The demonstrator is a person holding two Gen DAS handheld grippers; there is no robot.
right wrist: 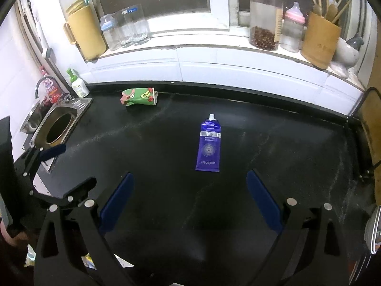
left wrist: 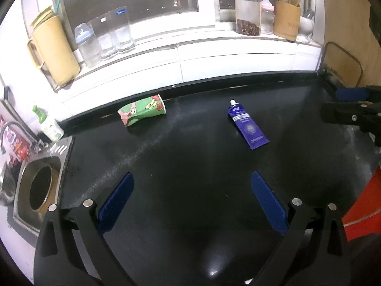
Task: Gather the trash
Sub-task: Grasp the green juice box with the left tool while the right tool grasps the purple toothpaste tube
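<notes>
A crushed green cartoon paper cup point(left wrist: 142, 110) point(right wrist: 139, 97) lies on its side near the back of the black counter point(left wrist: 190, 157) point(right wrist: 166, 143). A blue squeeze tube point(left wrist: 247, 125) point(right wrist: 209, 144) lies flat further right, cap pointing to the window. My left gripper point(left wrist: 191, 178) is open over bare counter, well short of both. My right gripper point(right wrist: 189, 178) is open too, the tube's flat end just ahead of it between the finger lines. Each gripper shows at the edge of the other's view: the right one point(left wrist: 352, 104), the left one point(right wrist: 47, 166).
A steel sink point(left wrist: 38, 186) point(right wrist: 57, 128) with a round opening sits at the counter's left end, a soap bottle point(left wrist: 48, 125) point(right wrist: 78, 84) beside it. The windowsill point(right wrist: 214, 47) carries a yellow jug, glasses, bottles, a jar point(right wrist: 265, 20) and a utensil holder. Something red point(left wrist: 364, 197) lies right.
</notes>
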